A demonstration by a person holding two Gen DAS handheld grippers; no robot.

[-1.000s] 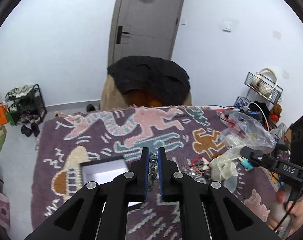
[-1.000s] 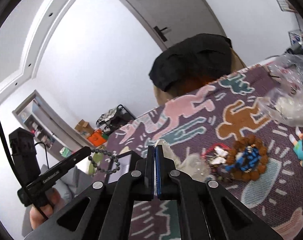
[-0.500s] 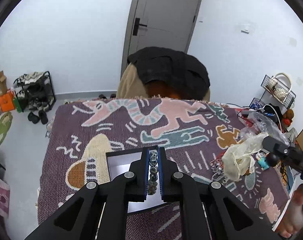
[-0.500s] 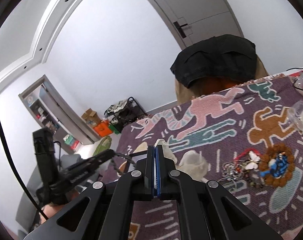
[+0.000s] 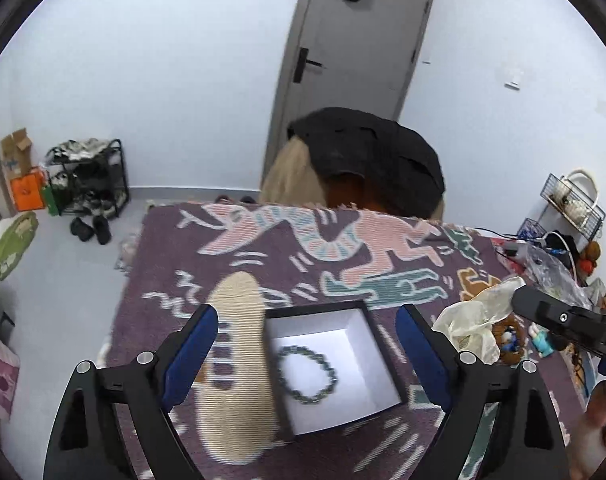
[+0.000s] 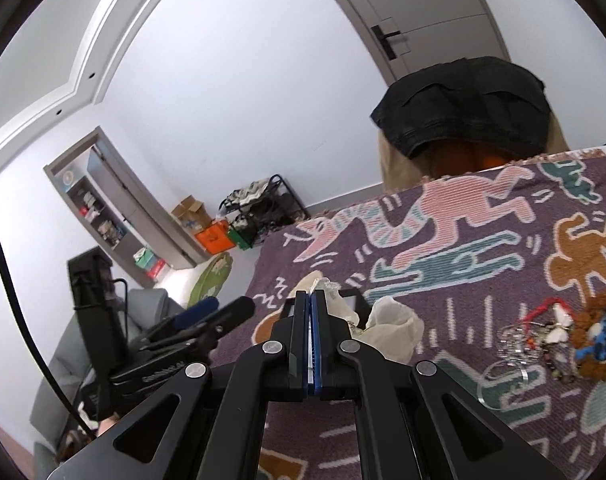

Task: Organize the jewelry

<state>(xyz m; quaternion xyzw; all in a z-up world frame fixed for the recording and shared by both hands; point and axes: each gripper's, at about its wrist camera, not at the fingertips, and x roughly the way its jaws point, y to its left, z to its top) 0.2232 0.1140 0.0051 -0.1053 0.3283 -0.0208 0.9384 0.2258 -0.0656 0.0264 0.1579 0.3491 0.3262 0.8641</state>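
Observation:
A dark bead bracelet (image 5: pixel 306 374) lies flat on the white floor of an open black box (image 5: pixel 373 396) on the patterned cloth. My left gripper (image 5: pixel 307 320) is open and empty, its blue pads spread wide either side of the box, above it. My right gripper (image 6: pixel 310 302) is shut with nothing visible between its pads, above the cloth to the right of the box. It also shows in the left wrist view (image 5: pixel 559 316). A heap of loose jewelry (image 6: pixel 551 340) with a brown bead bracelet lies on the cloth at the right.
A crumpled clear plastic bag (image 5: pixel 473 320) lies right of the box. A chair draped with a black garment (image 5: pixel 367 160) stands behind the table. A wire rack (image 5: pixel 575 200) and cluttered items sit at far right. A shoe rack (image 5: pixel 87 180) stands on the floor left.
My left gripper has opened and let go of the bead bracelet, which now lies in the box. My right gripper stayed shut and drifted left.

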